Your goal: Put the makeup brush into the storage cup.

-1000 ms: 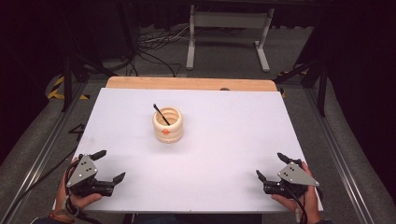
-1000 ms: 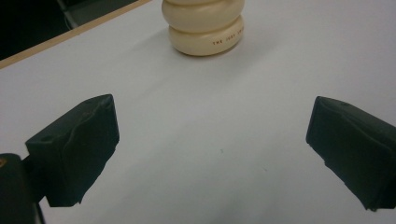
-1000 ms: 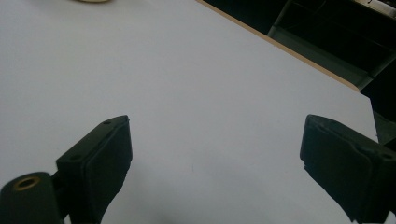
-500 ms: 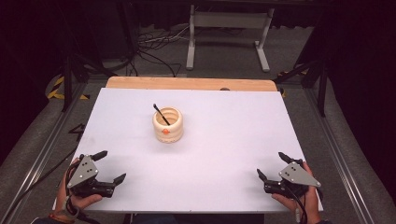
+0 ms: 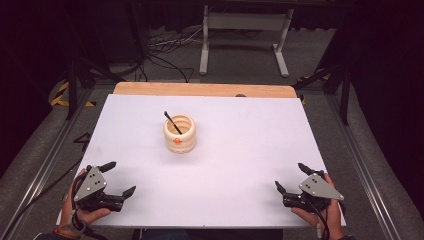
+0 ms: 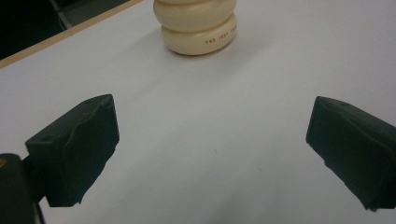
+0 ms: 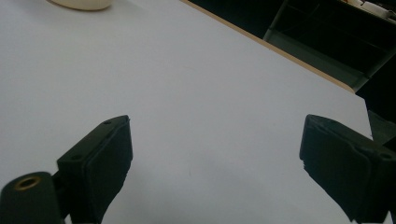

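Note:
A cream ribbed cup stands upright on the white table, left of centre, with an orange dot on its near side and a thin black stick leaning out of it toward the back left. The cup's lower part lies ahead in the left gripper view, and its base edge sits at the top left of the right gripper view. My left gripper rests open at the near left corner. My right gripper is open at the near right corner. Both hold nothing.
A wooden strip runs along the table's far edge. Beyond it, cables and a grey metal stand sit on the dark floor. Metal rails flank both sides of the table.

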Available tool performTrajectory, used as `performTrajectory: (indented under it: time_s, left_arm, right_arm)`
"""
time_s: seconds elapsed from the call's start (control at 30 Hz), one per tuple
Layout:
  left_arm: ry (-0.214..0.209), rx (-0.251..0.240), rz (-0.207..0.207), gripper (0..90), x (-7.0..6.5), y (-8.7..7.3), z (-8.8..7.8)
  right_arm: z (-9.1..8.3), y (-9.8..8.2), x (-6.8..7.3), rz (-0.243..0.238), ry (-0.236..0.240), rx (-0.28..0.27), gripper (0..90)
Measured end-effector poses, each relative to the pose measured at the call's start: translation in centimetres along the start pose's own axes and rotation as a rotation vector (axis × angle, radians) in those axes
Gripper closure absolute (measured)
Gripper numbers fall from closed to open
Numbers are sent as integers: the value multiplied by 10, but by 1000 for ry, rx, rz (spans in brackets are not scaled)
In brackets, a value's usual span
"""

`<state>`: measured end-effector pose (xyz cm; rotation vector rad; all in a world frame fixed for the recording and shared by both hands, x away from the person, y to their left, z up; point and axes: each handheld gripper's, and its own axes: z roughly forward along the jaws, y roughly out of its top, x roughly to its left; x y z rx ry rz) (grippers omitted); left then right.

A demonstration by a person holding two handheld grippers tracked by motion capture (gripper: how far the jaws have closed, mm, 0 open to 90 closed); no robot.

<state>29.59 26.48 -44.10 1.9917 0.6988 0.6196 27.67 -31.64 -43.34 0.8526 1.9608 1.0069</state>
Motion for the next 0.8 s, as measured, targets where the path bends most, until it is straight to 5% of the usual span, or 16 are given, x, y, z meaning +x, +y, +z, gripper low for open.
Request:
performTrajectory:
  time_s: [0.8]
  left_arm:
    - [0, 12, -2, 34, 1, 1, 3]
  right_arm:
    - [-1, 0, -2, 12, -2, -8, 105]
